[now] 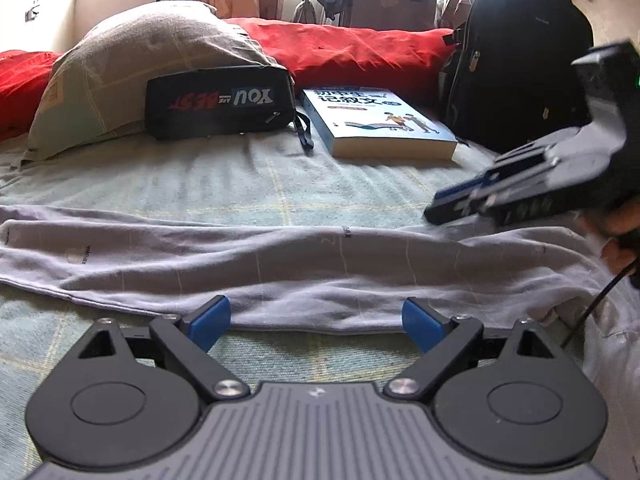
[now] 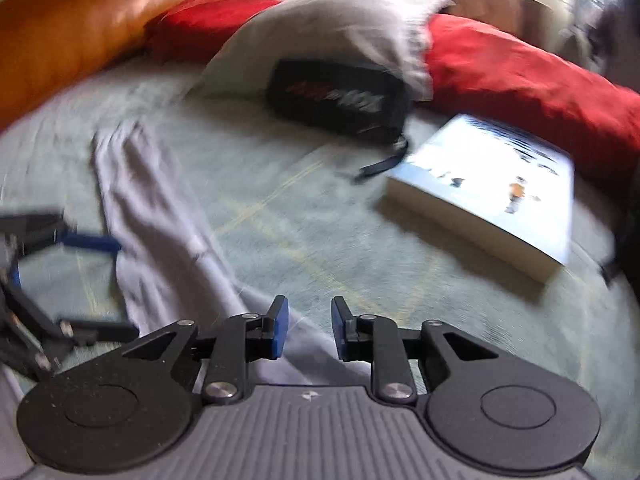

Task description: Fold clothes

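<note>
**A:** Left wrist view: left gripper (image 1: 316, 322) has its jaws spread wide right at the near hem of the grey garment (image 1: 280, 264), which is stretched sideways across the bed (image 1: 248, 184). Looks set to pinch that edge, I'd guess.

**B:** And the right gripper (image 2: 309, 330)? Jaws narrow with a gap, nothing pinched that I can see; cloth lies under it. Book (image 1: 376, 124) and pouch (image 1: 218, 100) sit well beyond, so there's open sheet for folding away.

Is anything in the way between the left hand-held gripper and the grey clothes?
Nothing visible is. The left hand-held gripper is open right at the near edge of the grey garment. The book and black pouch lie farther back on the bed, beyond the garment.
</note>
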A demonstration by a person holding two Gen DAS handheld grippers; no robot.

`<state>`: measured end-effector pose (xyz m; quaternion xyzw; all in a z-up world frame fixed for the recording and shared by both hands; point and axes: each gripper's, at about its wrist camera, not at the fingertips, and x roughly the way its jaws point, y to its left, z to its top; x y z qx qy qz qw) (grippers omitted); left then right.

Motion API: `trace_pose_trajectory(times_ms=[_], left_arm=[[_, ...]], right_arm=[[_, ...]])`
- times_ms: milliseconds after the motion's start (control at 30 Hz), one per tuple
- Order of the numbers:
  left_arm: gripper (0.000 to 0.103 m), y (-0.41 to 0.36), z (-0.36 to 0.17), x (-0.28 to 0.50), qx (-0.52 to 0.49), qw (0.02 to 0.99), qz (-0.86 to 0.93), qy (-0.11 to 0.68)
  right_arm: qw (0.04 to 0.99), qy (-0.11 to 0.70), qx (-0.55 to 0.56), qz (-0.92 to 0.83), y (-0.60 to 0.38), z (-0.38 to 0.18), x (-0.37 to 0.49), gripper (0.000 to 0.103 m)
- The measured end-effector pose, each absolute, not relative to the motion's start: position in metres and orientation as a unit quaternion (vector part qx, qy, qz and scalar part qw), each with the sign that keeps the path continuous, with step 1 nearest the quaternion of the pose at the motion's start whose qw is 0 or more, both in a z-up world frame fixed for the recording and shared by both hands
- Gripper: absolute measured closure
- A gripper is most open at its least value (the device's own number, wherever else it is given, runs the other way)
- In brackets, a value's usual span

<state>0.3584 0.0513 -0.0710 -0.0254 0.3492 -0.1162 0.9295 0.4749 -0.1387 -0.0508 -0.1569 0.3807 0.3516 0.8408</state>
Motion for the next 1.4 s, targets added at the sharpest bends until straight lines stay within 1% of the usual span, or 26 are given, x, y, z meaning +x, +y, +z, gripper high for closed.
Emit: trace_pose_trajectory(times_ms=[67, 167, 233, 300, 333, 367, 400, 433, 467, 500, 633, 867, 933, 1000, 1033, 1100, 1167, 1267, 1400], left_arm=[[0.01, 0.052, -0.071, 0.359, -0.028, 0.929, -0.115, 0.35], [0.01, 0.052, -0.072, 0.359, -0.027, 0.93, -0.114, 0.35], [0.01, 0.051, -0.072, 0.359, -0.024, 0.93, -0.113, 0.349], [0.01, 0.05, -0.073, 0.359, -0.022, 0.93, -0.114, 0.35], [0.01, 0.05, -0.073, 0.359, -0.021, 0.93, -0.115, 0.35], [0.01, 0.05, -0.073, 0.359, -0.021, 0.93, -0.115, 0.35], [0.01, 0.05, -0.073, 0.359, -0.021, 0.93, -0.115, 0.35], [0.01, 0.05, -0.073, 0.359, -0.021, 0.929, -0.115, 0.35], [0.01, 0.05, -0.073, 0.359, -0.021, 0.93, -0.114, 0.35], [0.01, 0.05, -0.073, 0.36, -0.021, 0.93, -0.113, 0.35], [0.01, 0.05, -0.073, 0.359, -0.023, 0.931, -0.113, 0.347], [0.01, 0.054, -0.073, 0.358, -0.031, 0.931, -0.112, 0.345], [0.01, 0.054, -0.073, 0.358, -0.032, 0.931, -0.112, 0.347], [0.01, 0.054, -0.074, 0.359, -0.032, 0.93, -0.112, 0.349], [0.01, 0.054, -0.075, 0.359, -0.032, 0.93, -0.11, 0.35], [0.01, 0.055, -0.074, 0.359, -0.032, 0.93, -0.109, 0.349], [0.01, 0.054, -0.074, 0.359, -0.032, 0.93, -0.112, 0.348], [0.01, 0.053, -0.074, 0.358, -0.029, 0.93, -0.116, 0.348], [0.01, 0.05, -0.075, 0.359, -0.023, 0.929, -0.118, 0.35]], right_arm=[[0.83, 0.379, -0.179, 0.369, -0.13, -0.059, 0.471, 0.069], [0.824, 0.362, -0.219, 0.377, -0.12, -0.07, 0.465, 0.067], [0.823, 0.345, -0.246, 0.377, -0.117, -0.075, 0.461, 0.062], [0.826, 0.333, -0.257, 0.375, -0.117, -0.079, 0.462, 0.049], [0.828, 0.333, -0.255, 0.372, -0.118, -0.08, 0.464, 0.05], [0.827, 0.35, -0.234, 0.372, -0.12, -0.079, 0.469, 0.052], [0.823, 0.364, -0.217, 0.378, -0.122, -0.077, 0.472, 0.064], [0.819, 0.377, -0.201, 0.383, -0.123, -0.075, 0.475, 0.072], [0.816, 0.377, -0.203, 0.389, -0.122, -0.074, 0.472, 0.088], [0.813, 0.376, -0.205, 0.394, -0.121, -0.073, 0.47, 0.097], [0.835, 0.337, -0.234, 0.366, -0.118, -0.065, 0.463, 0.099], [0.893, 0.303, -0.19, 0.272, -0.121, -0.06, 0.5, 0.099], [0.901, 0.306, -0.183, 0.248, -0.121, -0.065, 0.51, 0.097], [0.899, 0.318, -0.173, 0.245, -0.128, -0.065, 0.512, 0.084], [0.899, 0.324, -0.168, 0.244, -0.132, -0.065, 0.513, 0.081], [0.9, 0.325, -0.15, 0.248, -0.146, -0.058, 0.511, 0.071], [0.904, 0.327, -0.134, 0.241, -0.169, -0.047, 0.507, 0.064], [0.907, 0.331, -0.134, 0.222, -0.203, -0.036, 0.497, 0.06], [0.902, 0.355, -0.126, 0.21, -0.252, -0.04, 0.482, 0.06]])
